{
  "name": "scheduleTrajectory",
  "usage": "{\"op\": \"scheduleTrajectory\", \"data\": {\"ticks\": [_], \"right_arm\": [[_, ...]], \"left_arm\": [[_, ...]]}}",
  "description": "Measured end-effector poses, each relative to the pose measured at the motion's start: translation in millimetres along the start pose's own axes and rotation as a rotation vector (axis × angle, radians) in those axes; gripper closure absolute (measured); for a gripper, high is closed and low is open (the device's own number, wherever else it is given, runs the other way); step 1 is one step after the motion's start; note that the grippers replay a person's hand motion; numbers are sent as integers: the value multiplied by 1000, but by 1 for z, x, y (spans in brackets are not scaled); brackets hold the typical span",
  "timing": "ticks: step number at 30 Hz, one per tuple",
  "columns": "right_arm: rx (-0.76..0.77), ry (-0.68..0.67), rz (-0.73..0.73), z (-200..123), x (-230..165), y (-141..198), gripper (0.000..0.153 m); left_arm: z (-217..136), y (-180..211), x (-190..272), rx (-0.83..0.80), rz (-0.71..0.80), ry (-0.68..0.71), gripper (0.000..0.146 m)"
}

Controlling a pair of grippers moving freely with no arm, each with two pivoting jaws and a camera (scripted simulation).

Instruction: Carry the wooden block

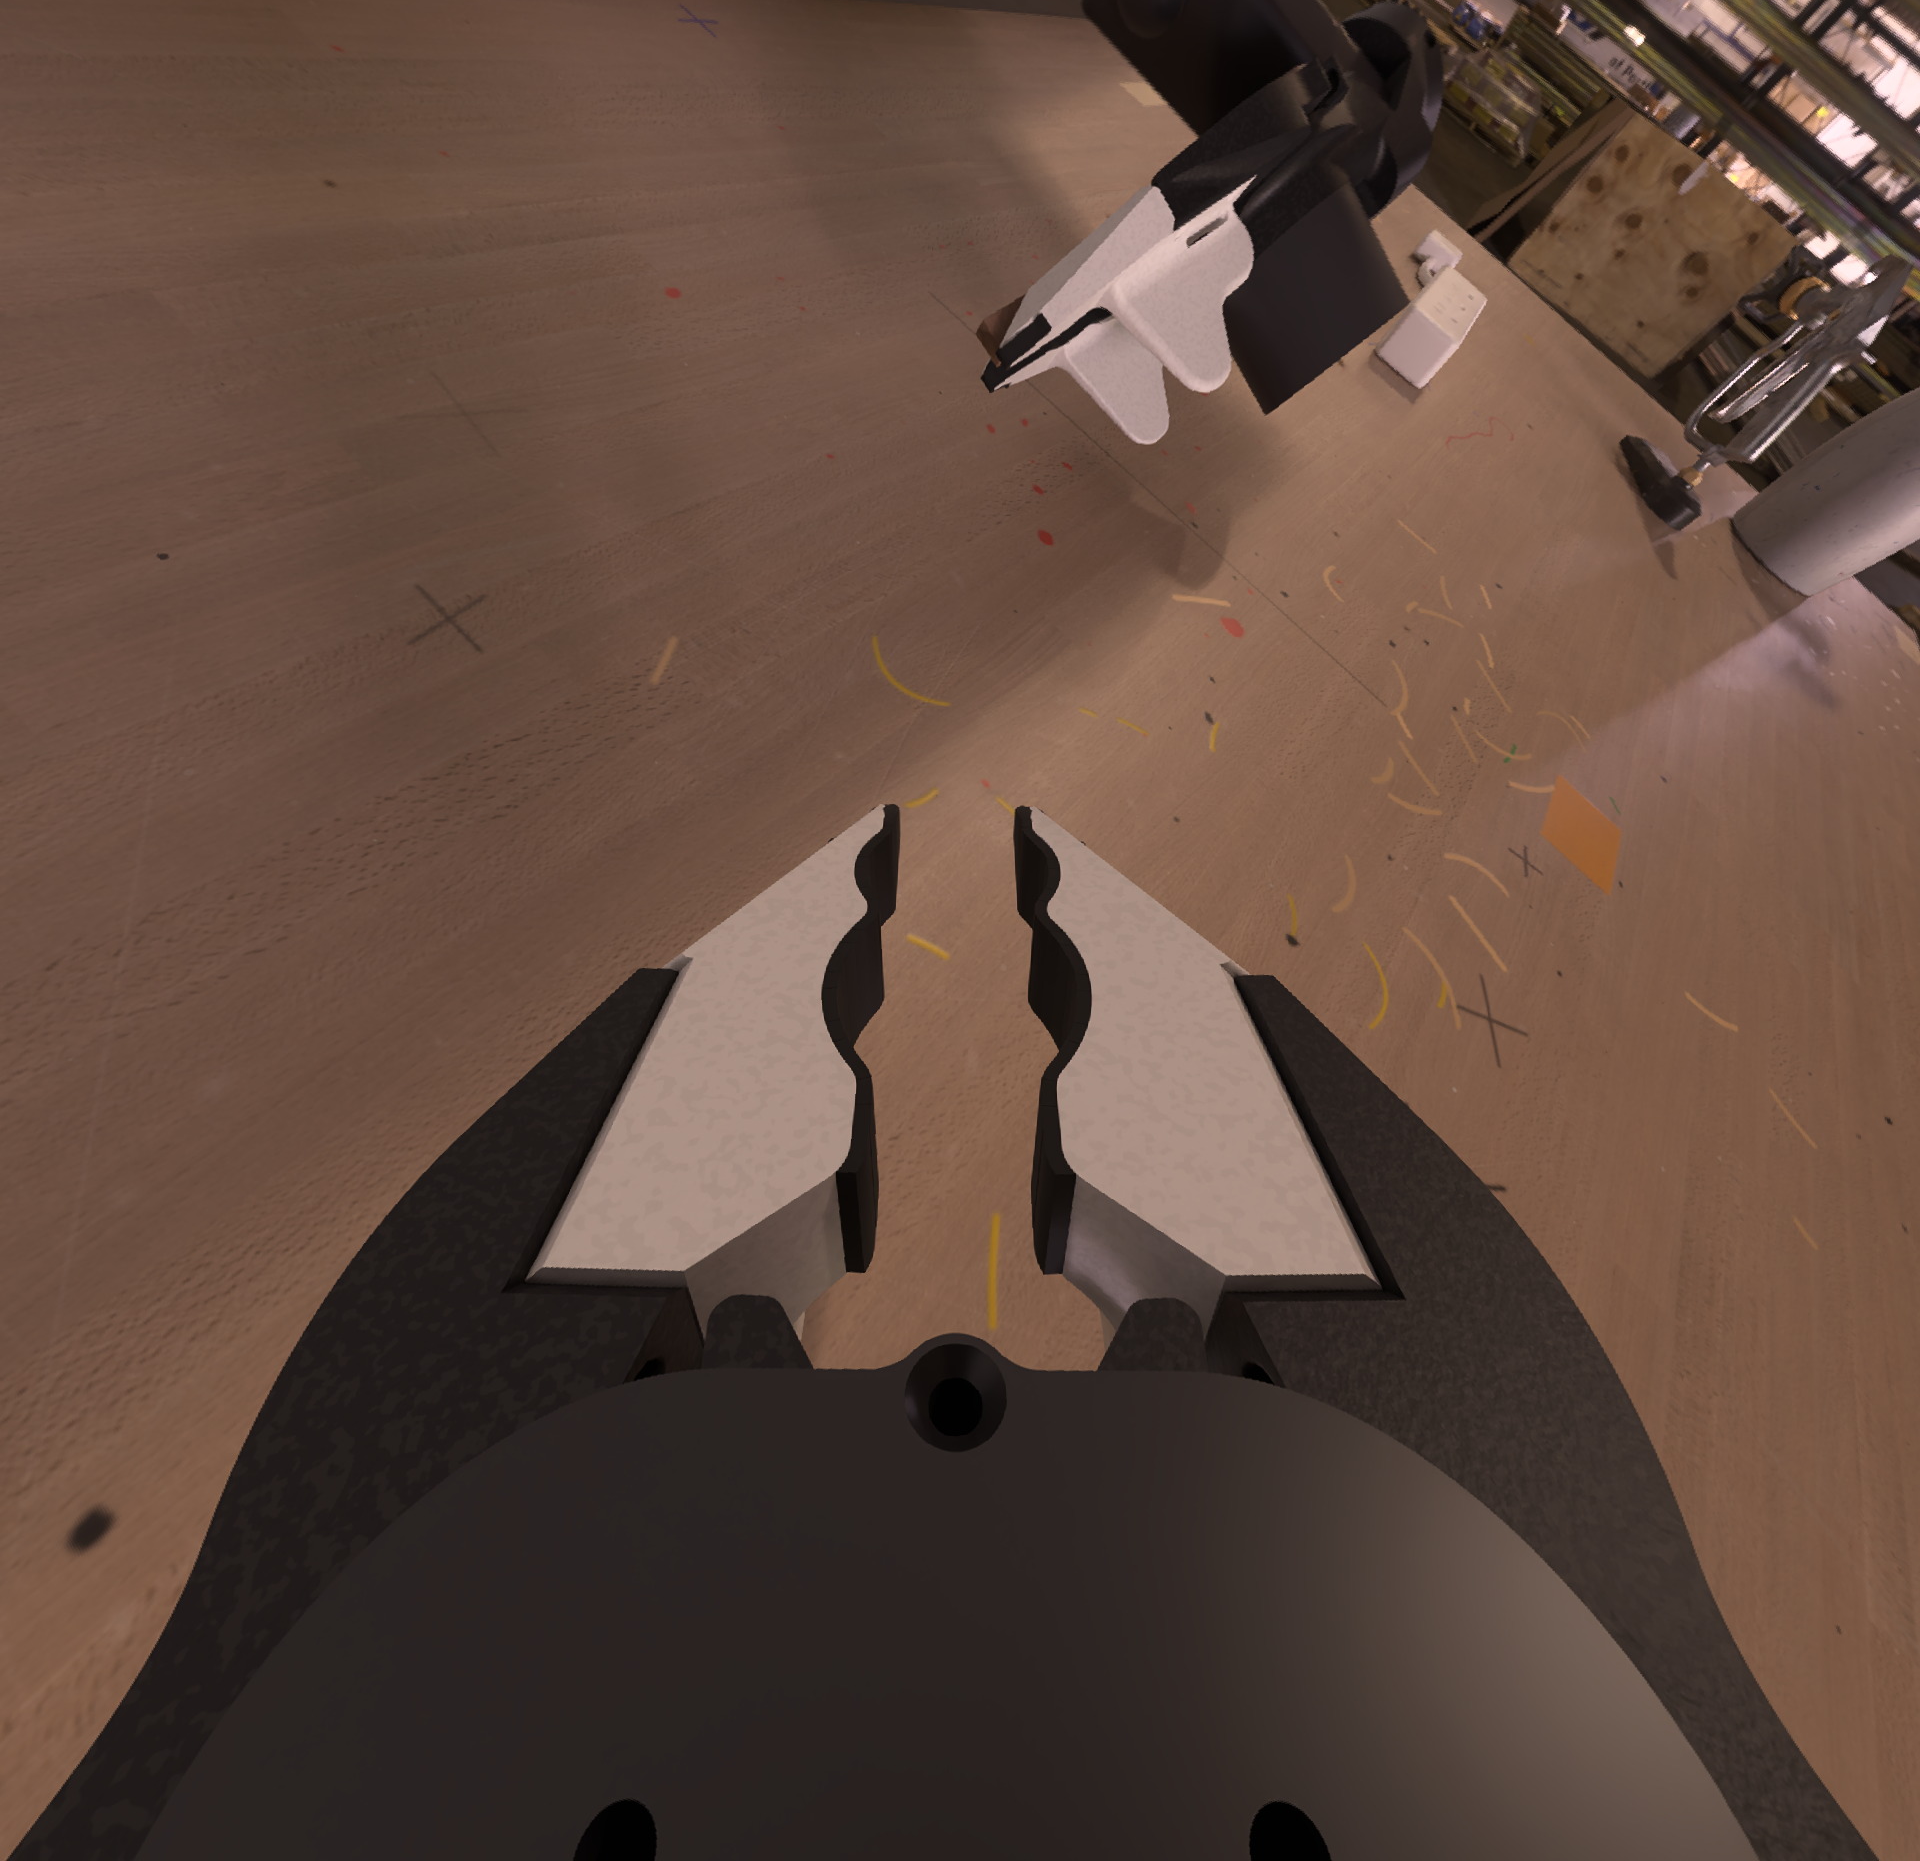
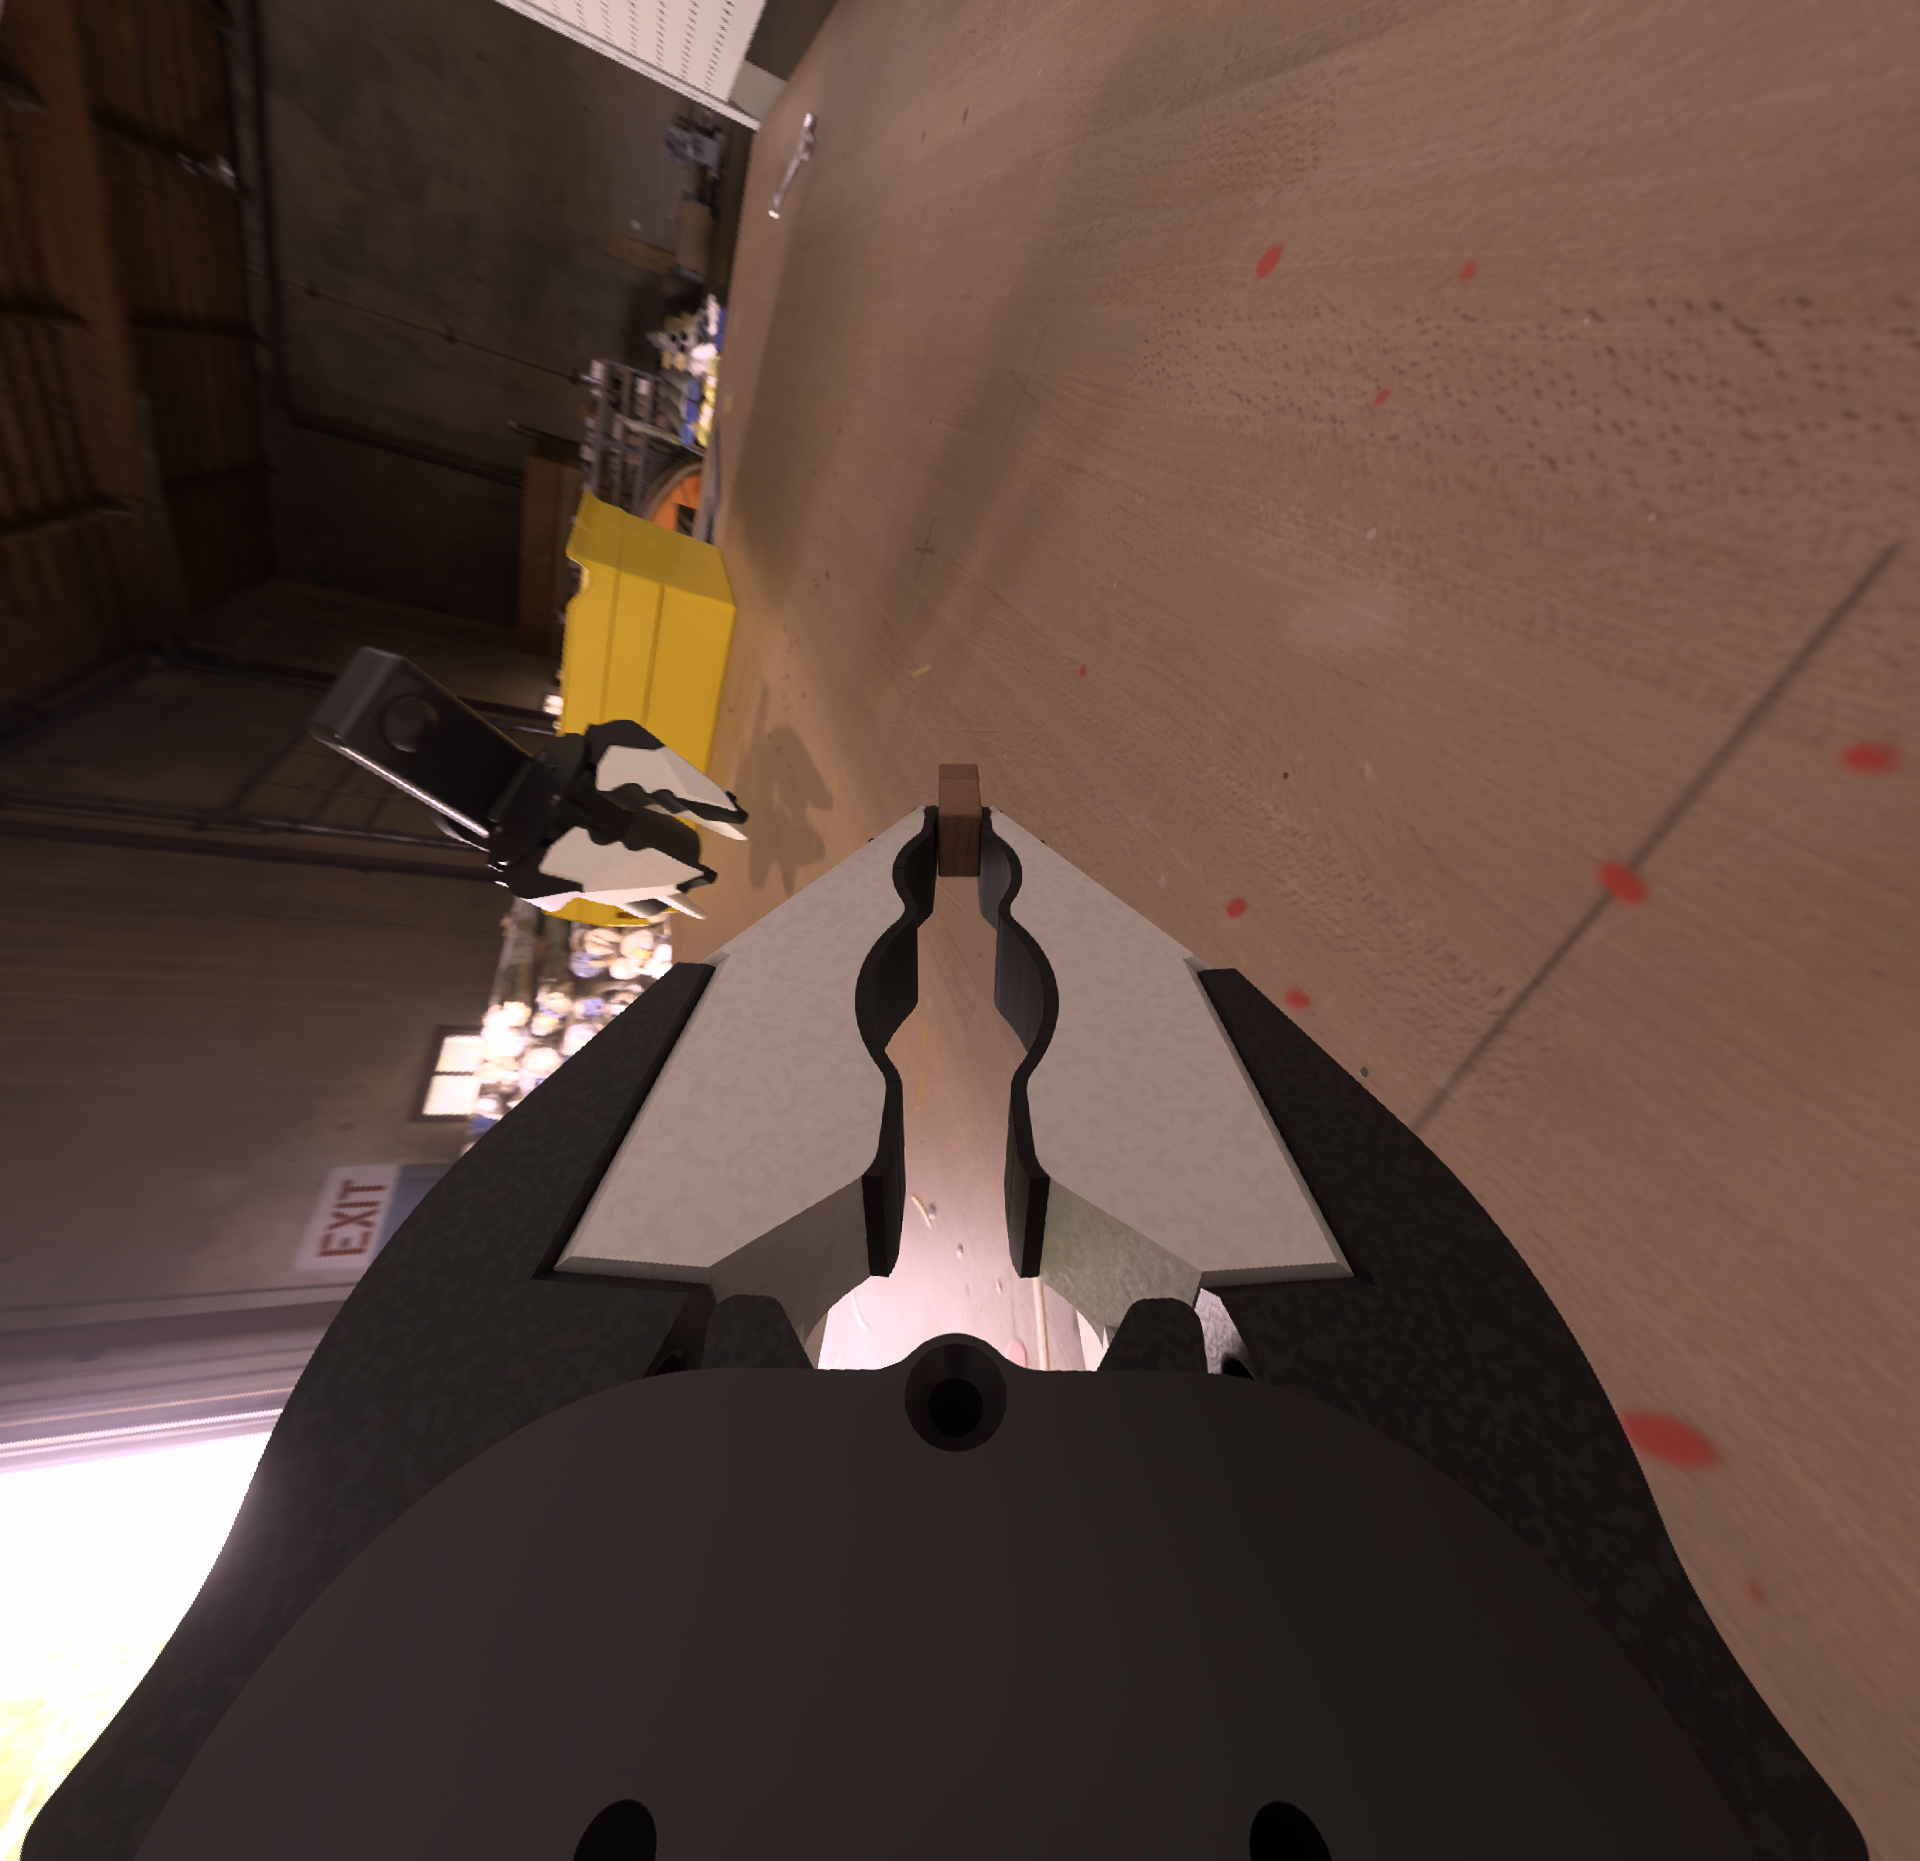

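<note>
The small brown wooden block (image 2: 958,824) sits pinched between the tips of my right gripper (image 2: 958,819), which is shut on it and holds it above the wooden table (image 2: 1455,461). In the left wrist view the right gripper (image 1: 1013,357) hangs at the upper right, with a sliver of the block (image 1: 995,332) showing at its tips. My left gripper (image 1: 956,819) is open and empty, low over the table (image 1: 416,357). It also shows far off in the right wrist view (image 2: 717,855), left of the block.
A white box (image 1: 1432,328), a grey cylinder (image 1: 1839,512) and a black-headed tool (image 1: 1659,481) stand at the table's right edge. An orange square (image 1: 1581,832) and yellow shavings lie ahead to the right. A yellow bin (image 2: 644,627) stands beyond the table.
</note>
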State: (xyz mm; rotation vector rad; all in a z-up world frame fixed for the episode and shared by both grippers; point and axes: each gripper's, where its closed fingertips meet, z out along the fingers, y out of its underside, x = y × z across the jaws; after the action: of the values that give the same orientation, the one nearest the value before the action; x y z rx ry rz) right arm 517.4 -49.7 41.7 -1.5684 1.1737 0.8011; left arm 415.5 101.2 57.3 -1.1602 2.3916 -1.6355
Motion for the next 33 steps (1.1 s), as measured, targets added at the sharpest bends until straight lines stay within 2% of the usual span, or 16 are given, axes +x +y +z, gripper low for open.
{"op": "scheduleTrajectory", "data": {"ticks": [7, 22, 33], "right_arm": [[5, -118, 79, -1, -2, -2, 146], [-27, -39, 56, 4, 14, 1, 146], [-19, -51, 59, 2, 14, 0, 146]], "left_arm": [[-5, -2, 1, 10, 7, -4, 124], [-5, -1, 2, 6, 13, 2, 124], [-2, 6, 1, -31, 52, -25, 124]]}}
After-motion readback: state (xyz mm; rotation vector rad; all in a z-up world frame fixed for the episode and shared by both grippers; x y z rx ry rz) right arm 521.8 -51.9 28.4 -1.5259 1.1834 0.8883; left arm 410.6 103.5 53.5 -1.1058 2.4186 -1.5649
